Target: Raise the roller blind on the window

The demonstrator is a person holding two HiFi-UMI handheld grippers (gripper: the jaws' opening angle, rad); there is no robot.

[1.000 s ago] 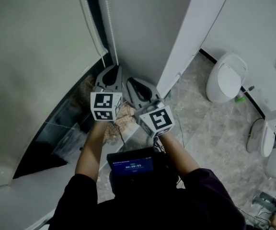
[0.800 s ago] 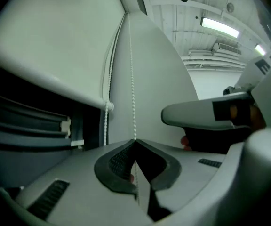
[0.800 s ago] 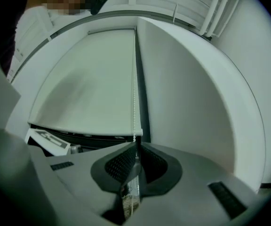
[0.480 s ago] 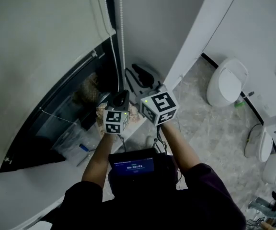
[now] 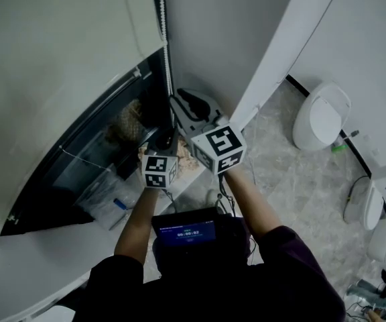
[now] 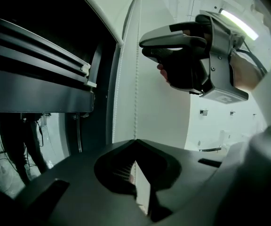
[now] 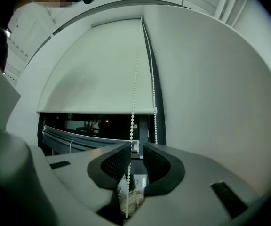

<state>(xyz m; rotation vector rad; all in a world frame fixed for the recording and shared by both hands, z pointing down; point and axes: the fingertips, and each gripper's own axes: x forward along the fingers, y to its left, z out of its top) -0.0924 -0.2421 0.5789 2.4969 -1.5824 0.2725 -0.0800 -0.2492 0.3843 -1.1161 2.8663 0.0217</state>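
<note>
Pale fabric of the roller blind (image 7: pixel 98 74) is filling the upper middle of the right gripper view, its bottom edge hanging across the middle of the frame. It is leaving a dark strip of the window (image 7: pixel 86 124) showing below. In the head view the blind is taking up the whole upper left, with the dark glass running diagonally beneath it. A plain white wall (image 7: pixel 215 93) is occupying the right half of the right gripper view, just beside the window frame. Grey marbled floor (image 5: pixel 280 176) is spreading over the right of the head view, where a white toilet (image 5: pixel 320 116) is standing against the far wall at the upper right.

The right gripper (image 7: pixel 135 161) is pointing up at the blind from the lower centre of its view. Its jaws are standing slightly apart, with one strand of the bead chain (image 7: pixel 133 98) hanging in the gap, unpinched. The left gripper (image 6: pixel 135 147) is sitting below and to the left of the right one in the head view. Its jaws are pressing together at their tips, clenched on the chain, which is rising straight up from them toward the top of the frame. A second strand is hanging just to the right, near the blind's edge.
</note>
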